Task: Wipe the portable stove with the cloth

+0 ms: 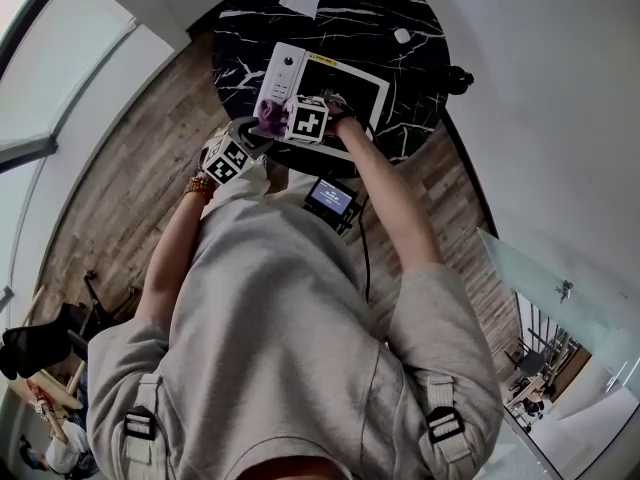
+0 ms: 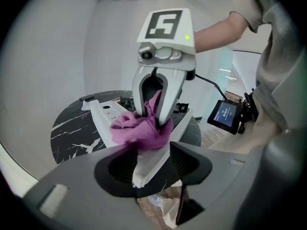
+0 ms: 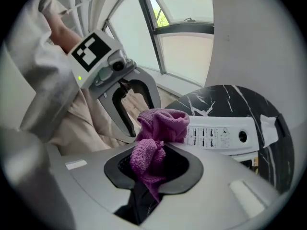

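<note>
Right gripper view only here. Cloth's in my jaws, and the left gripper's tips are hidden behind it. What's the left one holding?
Observer: The left gripper is clamped on the portable stove's near corner.
Operator: Cloth touching the stove?
Observer: Left gripper view: the cloth, bunched in the right gripper, lies against the stove's white edge.
Operator: Where along it?
Observer: Head view: at the near end of the control strip; the black top beside it has nothing on it.
</note>
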